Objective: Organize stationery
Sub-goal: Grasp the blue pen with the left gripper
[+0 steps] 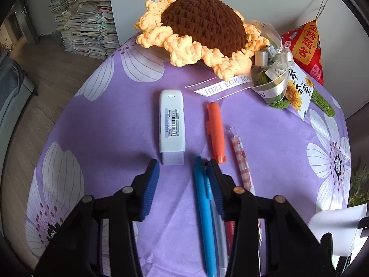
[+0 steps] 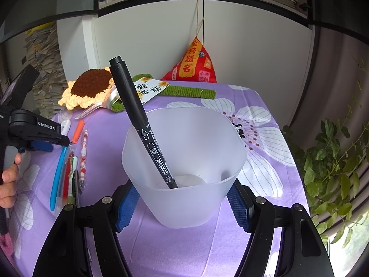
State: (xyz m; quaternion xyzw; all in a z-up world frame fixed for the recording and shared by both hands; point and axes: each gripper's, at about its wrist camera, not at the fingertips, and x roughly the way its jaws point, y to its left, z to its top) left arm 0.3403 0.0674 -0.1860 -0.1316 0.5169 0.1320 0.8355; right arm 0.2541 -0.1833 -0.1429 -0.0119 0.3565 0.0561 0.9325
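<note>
My left gripper point(image 1: 182, 180) hangs open over the purple flowered cloth, pointing steeply down. A blue pen point(image 1: 203, 207) lies between its jaws against the right pad point(image 1: 215, 184); the left pad point(image 1: 150, 184) stands apart from it. A clear pen point(image 1: 219, 235) and a red pen point(image 1: 229, 227) lie partly hidden under the right finger. Further off lie a white correction tape point(image 1: 171, 124), an orange pen point(image 1: 215, 133) and a pink checked pen point(image 1: 242, 161). My right gripper point(image 2: 183, 207) is shut on a frosted plastic cup point(image 2: 184, 161) with a black marker point(image 2: 138, 120) leaning in it.
A crochet sunflower point(image 1: 200, 30) with a green stem point(image 2: 189, 91) and gift tag lies at the back, beside a red pyramid pouch point(image 2: 193, 62). The table point(image 2: 265, 161) drops off left and right. A leafy plant point(image 2: 334, 161) stands to the right. A hand point(image 2: 9, 184) holds the left gripper point(image 2: 65, 141).
</note>
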